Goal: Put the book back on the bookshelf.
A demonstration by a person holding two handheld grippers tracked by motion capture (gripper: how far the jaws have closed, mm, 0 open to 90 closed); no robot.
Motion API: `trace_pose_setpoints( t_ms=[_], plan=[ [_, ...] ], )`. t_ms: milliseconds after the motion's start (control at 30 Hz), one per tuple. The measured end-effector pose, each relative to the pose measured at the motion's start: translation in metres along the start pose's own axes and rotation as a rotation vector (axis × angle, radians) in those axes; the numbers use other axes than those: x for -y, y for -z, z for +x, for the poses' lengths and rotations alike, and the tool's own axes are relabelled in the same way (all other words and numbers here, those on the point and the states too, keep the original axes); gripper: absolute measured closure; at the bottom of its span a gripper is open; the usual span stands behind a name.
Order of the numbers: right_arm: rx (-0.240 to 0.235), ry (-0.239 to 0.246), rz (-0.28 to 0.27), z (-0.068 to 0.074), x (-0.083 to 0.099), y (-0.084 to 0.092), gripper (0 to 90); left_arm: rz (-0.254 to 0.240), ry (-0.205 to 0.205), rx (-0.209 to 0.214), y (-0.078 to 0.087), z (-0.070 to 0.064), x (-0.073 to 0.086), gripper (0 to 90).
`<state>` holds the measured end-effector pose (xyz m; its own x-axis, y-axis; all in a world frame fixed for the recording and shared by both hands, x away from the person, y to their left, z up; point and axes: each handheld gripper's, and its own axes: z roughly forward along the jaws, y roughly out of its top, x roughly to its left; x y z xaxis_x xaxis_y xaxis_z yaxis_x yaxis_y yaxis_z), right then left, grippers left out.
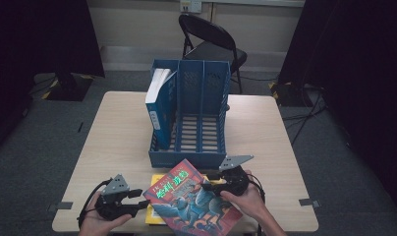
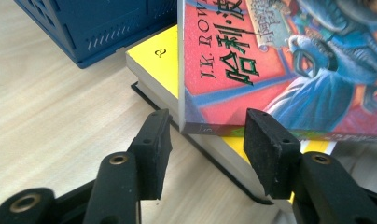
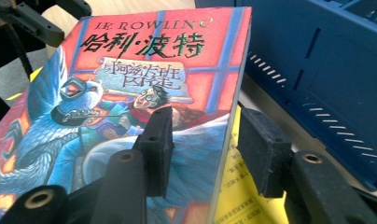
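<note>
A: Where does the shelving job stand?

B: By my reading, early on. On the bench (image 1: 265,128) the blue file rack (image 1: 199,105) already holds one blue book (image 1: 159,105), upright and leaning in its left slot; the middle and right slots look free. The red illustrated book (image 1: 194,199) is not in yet. It sits at the near edge, just in front of the rack, on top of a yellow book (image 2: 161,60) that lies flat.

A: Which way does the red one point?

B: Cover up, tilted off the yellow book. Its long axis runs diagonally, from the rack's front edge down toward the person's right.

A: And the grippers?

B: The right gripper (image 3: 203,149) straddles the book's right long edge, one jaw over the cover and one beside the edge; I cannot tell whether the pads bite. The left gripper (image 2: 207,144) is released, jaws apart at the book's near-left corner, not pressing it.

A: What remains?

B: Standing it up and sliding it into a free slot, I'd judge.
</note>
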<state>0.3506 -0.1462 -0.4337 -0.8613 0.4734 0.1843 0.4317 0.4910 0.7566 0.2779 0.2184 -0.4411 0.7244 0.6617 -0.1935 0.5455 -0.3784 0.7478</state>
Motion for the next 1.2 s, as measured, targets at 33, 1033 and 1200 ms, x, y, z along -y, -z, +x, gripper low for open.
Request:
trace_pose_setpoints(
  t_ms=[33, 1033, 1200],
  plan=[
    [-0.004, -0.004, 0.002, 0.0, 0.0, 0.0, 55.7, -0.008, 0.02, 0.015, -0.001, 0.002, -0.001, 50.2],
    [0.024, -0.046, -0.028, 0.016, 0.028, 0.023, 53.2, -0.036, 0.101, 0.017, -0.026, 0.022, -0.02, 49.9],
    [0.032, -0.049, -0.031, 0.019, 0.033, 0.028, 52.7, -0.051, 0.087, 0.003, -0.034, 0.023, -0.026, 52.3]
  ],
)
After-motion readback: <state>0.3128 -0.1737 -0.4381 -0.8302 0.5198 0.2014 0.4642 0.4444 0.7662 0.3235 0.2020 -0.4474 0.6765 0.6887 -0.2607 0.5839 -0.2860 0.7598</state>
